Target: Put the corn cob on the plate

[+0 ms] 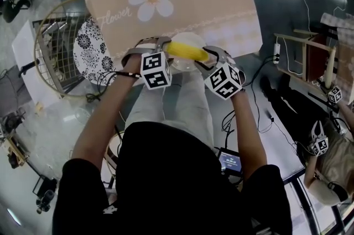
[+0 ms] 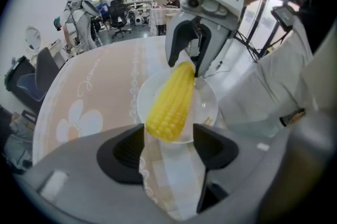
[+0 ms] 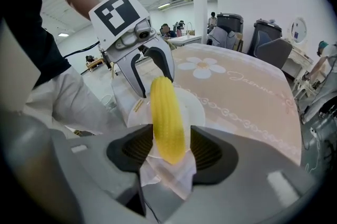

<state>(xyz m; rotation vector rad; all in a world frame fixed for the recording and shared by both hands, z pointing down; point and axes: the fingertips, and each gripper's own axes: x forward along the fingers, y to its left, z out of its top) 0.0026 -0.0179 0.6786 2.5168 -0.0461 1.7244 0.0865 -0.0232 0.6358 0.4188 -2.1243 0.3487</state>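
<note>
Tablecloth (image 1: pixel 166 1) with a daisy print covers the table. A black-and-white patterned disc (image 1: pixel 91 51) and a wire rack (image 1: pixel 52 46) sit off its left edge. The corn cob (image 1: pixel 187 51) lies level over the white plate (image 2: pixel 208 104) at my edge of the table, its long axis crosswise, one end toward each hand. My right tongs (image 3: pixel 171 149) pinch one end. My left tongs (image 2: pixel 168 144) stand spread around the other.

My head camera looks steeply down over my arms at the surface (image 1: pixel 221 12). A camera rides close behind each pair, left tongs (image 2: pixel 168 146) and right tongs (image 3: pixel 169 152), facing one another. All three views share the corn cob (image 1: pixel 187 51) and plate (image 1: pixel 185 64).
</note>
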